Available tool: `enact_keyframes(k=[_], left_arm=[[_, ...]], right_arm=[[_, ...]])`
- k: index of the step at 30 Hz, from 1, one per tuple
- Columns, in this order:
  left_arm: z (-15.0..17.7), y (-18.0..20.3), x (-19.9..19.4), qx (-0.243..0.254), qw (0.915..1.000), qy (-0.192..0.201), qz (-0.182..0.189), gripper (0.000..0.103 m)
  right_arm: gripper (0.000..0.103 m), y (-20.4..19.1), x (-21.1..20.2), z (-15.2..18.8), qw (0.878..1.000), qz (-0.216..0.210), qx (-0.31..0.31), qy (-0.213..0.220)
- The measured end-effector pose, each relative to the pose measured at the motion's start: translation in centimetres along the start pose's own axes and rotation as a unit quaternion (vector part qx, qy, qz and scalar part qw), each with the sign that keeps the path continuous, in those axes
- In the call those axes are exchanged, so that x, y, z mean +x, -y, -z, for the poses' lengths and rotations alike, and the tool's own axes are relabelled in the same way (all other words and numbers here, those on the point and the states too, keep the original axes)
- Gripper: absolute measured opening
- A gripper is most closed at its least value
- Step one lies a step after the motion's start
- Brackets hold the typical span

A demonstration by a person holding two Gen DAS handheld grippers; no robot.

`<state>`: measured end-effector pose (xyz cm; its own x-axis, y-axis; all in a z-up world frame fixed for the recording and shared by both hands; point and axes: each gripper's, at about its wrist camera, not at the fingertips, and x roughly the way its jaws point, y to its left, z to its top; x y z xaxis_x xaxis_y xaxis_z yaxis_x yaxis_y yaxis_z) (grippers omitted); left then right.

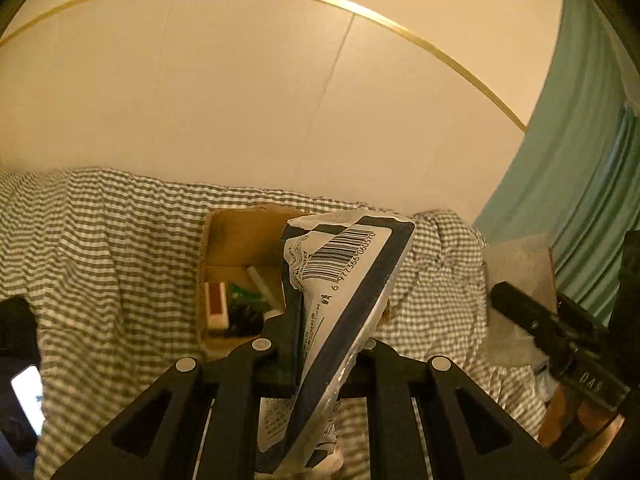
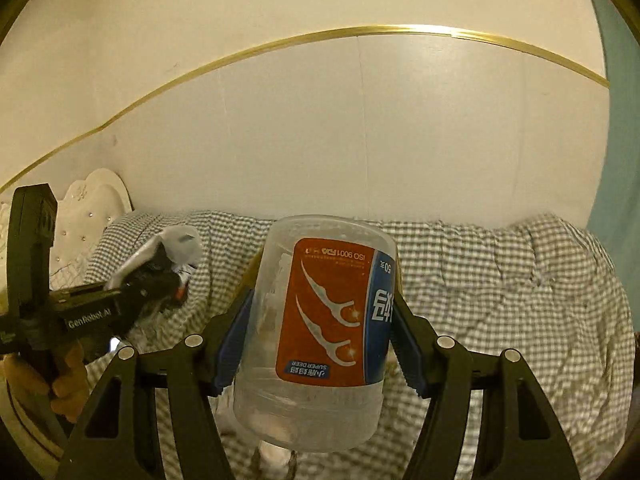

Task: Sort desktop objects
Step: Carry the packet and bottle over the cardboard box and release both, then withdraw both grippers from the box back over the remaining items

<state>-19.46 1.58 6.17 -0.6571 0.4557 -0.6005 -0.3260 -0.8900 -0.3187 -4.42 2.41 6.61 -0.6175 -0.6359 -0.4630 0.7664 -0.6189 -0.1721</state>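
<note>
My left gripper [image 1: 320,344] is shut on a silver and black packet [image 1: 344,280] with a barcode, held above the checked cloth. Behind it an open cardboard box [image 1: 240,240] holds an eraser [image 1: 216,308], a green item and a white stick. My right gripper [image 2: 320,340] is shut on a clear plastic floss-pick jar [image 2: 324,320] with a red and blue label, held upside down above the cloth. The left gripper with its packet [image 2: 176,248] shows at the left of the right wrist view. The right gripper's body [image 1: 560,340] shows at the right of the left wrist view.
A grey and white checked cloth [image 1: 100,240] covers the surface against a cream wall. A second cardboard box flap [image 1: 520,268] stands at the right. A lit phone screen [image 1: 30,396] lies at the left edge. A green curtain [image 1: 580,160] hangs at the right. A white headboard [image 2: 92,208] is at the left.
</note>
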Motion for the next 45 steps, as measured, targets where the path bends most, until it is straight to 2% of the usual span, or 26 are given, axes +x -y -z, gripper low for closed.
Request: enact_keyframes(k=[6, 9, 12, 15, 20, 21, 22, 23, 24, 25, 26, 30, 33, 34, 35, 36, 39, 42, 45], left_arm=[[-1.9, -1.9, 7.6, 0.005, 0.9994, -0.020, -0.029, 0.011], [-2.4, -3.9, 12.3, -0.001, 0.9981, -0.033, -0.052, 0.011], [-2.4, -5.0, 16.5, 0.005, 0.9974, -0.043, -0.057, 0.011], [-2.4, -5.5, 19.4, 0.014, 0.9974, -0.035, -0.061, 0.011], [-1.9, -7.0, 22.6, 0.020, 0.9968, -0.052, -0.056, 0.013], [-1.8, -7.0, 22.6, 0.021, 0.9968, -0.055, -0.054, 0.015], [-1.8, -6.9, 22.3, 0.024, 0.9965, -0.052, -0.060, 0.026], [-1.9, -6.6, 22.1, 0.024, 0.9965, -0.048, -0.063, 0.043], [-2.0, -6.3, 21.7, 0.026, 0.9964, -0.045, -0.067, 0.055], [-2.2, -6.0, 20.9, 0.026, 0.9960, -0.043, -0.074, 0.072], [-2.4, -5.7, 20.1, 0.024, 0.9958, -0.041, -0.078, 0.077], [-3.1, -3.6, 15.8, 0.024, 0.9964, -0.041, -0.070, 0.079], [-2.9, -1.1, 10.7, 0.034, 0.9972, -0.025, -0.062, 0.080], [-2.6, 0.0, 8.5, 0.041, 0.9968, -0.015, -0.067, 0.087], [-2.2, 0.9, 6.6, 0.044, 0.9960, -0.003, -0.078, 0.098], [-2.0, 1.5, 5.2, 0.044, 0.9954, 0.008, -0.085, 0.100], [-0.2, 3.0, 0.3, 0.042, 0.9950, 0.036, -0.083, 0.101], [1.9, 3.4, -2.7, 0.039, 0.9942, 0.038, -0.093, 0.101], [4.1, 3.1, -4.4, 0.039, 0.9937, 0.034, -0.099, 0.101]], right_arm=[[0.065, 1.3, 8.0, -1.5, 1.000, -0.017, 0.003, -0.025], [0.065, 2.0, 13.3, -1.5, 0.999, -0.032, 0.009, -0.041], [0.065, 3.2, 17.9, -1.1, 0.997, -0.048, 0.030, -0.046], [0.065, 4.2, 21.5, -1.0, 0.995, -0.073, 0.050, -0.051], [0.066, 5.3, 26.6, -0.8, 0.994, -0.068, 0.058, -0.067], [0.066, 5.2, 27.3, -0.8, 0.993, -0.070, 0.062, -0.070], [0.066, 5.3, 27.8, -0.9, 0.993, -0.070, 0.066, -0.072], [0.072, 5.3, 28.1, -0.9, 0.992, -0.068, 0.072, -0.077], [0.083, 5.3, 27.7, -1.1, 0.992, -0.062, 0.078, -0.074], [0.089, 5.0, 26.9, -1.3, 0.993, -0.059, 0.079, -0.068], [0.093, 4.5, 25.6, -1.8, 0.995, -0.055, 0.070, -0.053], [0.093, 3.0, 20.1, -3.8, 0.998, -0.045, 0.036, -0.027], [0.093, 2.5, 14.6, -4.5, 0.998, -0.047, 0.026, -0.014], [0.093, 2.1, 11.9, -4.6, 0.999, -0.050, 0.013, -0.010], [0.093, 1.7, 9.7, -4.5, 0.999, -0.049, 0.000, -0.007], [0.093, 1.0, 7.5, -4.2, 0.999, -0.045, -0.012, -0.003], [0.093, -0.3, 2.2, -3.2, 0.999, -0.034, -0.034, 0.005], [0.093, -1.2, -2.4, -1.8, 0.999, -0.032, -0.029, 0.001], [0.093, -2.2, -5.9, 0.2, 0.999, -0.047, -0.021, -0.001]])
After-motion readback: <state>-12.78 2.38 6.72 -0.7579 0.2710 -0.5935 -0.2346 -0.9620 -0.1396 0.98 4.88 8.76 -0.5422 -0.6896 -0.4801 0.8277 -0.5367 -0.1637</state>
